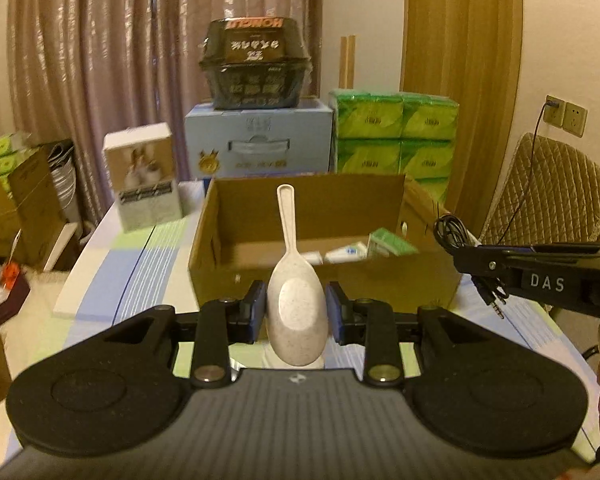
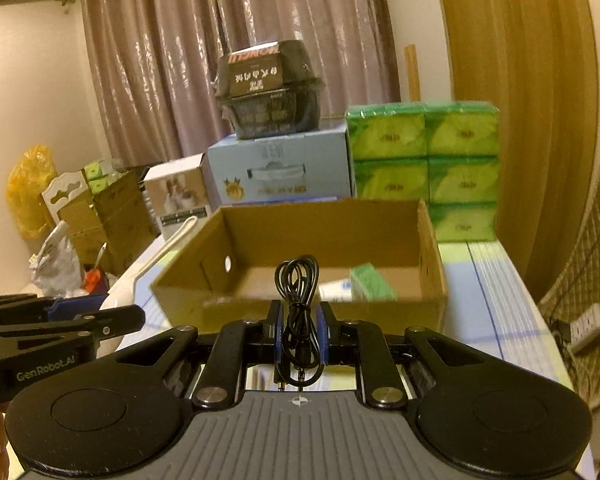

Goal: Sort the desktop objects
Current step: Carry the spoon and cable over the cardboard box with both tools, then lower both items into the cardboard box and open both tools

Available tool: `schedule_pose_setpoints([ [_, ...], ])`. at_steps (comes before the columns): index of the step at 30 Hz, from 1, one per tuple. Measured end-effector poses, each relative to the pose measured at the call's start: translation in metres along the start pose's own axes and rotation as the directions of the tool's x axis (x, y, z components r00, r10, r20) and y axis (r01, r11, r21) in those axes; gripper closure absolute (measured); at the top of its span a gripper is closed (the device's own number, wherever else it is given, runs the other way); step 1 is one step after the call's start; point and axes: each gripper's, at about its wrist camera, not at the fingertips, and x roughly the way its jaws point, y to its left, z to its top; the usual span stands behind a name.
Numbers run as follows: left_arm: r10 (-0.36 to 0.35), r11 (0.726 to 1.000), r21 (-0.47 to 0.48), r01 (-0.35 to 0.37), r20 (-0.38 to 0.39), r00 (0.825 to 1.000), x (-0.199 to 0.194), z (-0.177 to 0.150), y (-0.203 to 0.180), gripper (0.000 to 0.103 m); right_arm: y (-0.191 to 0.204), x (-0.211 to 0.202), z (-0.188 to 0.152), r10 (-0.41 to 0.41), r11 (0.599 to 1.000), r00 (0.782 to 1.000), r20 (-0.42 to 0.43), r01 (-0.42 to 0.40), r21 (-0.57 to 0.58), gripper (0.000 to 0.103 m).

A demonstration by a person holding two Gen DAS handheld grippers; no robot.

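Partly sorted: small packets [image 1: 388,242] already inside cardboard box [image 1: 236,216]. Left hand-held gripper [image 1: 296,310] clamping rice spoon [image 1: 296,312], right hand-held gripper [image 2: 299,336] clamping coiled cable [image 2: 298,304]; both yet undelivered.

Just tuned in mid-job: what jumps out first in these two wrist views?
Both grippers are loaded: the left gripper clamps a speckled rice paddle, the right gripper a coiled black cable. Straight ahead of both sits an open cardboard box already holding small packets.
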Motion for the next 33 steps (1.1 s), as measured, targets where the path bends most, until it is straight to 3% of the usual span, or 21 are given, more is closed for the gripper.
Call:
schedule_pose_setpoints([
  [7, -0.03, 1.0, 0.0, 0.03, -0.015, 0.999, 0.051, 0.04, 0.009, 0.076, -0.012, 0.048, 0.033, 0.009, 1.0, 1.0, -0.008, -0.01, -0.007, 0.09],
  [14, -0.045, 0.999, -0.014, 0.044, -0.069, 0.997, 0.103, 0.059, 0.022, 0.076, -0.019, 0.096, 0.048, -0.001, 1.0, 0.999, -0.033, 0.0, -0.013, 0.09],
  [33, -0.074, 0.996, -0.067, 0.065, -0.146, 0.986, 0.172, 0.067, 0.046, 0.075, -0.028, 0.154, 0.046, -0.001, 1.0, 0.997, -0.082, 0.001, -0.005, 0.09],
])
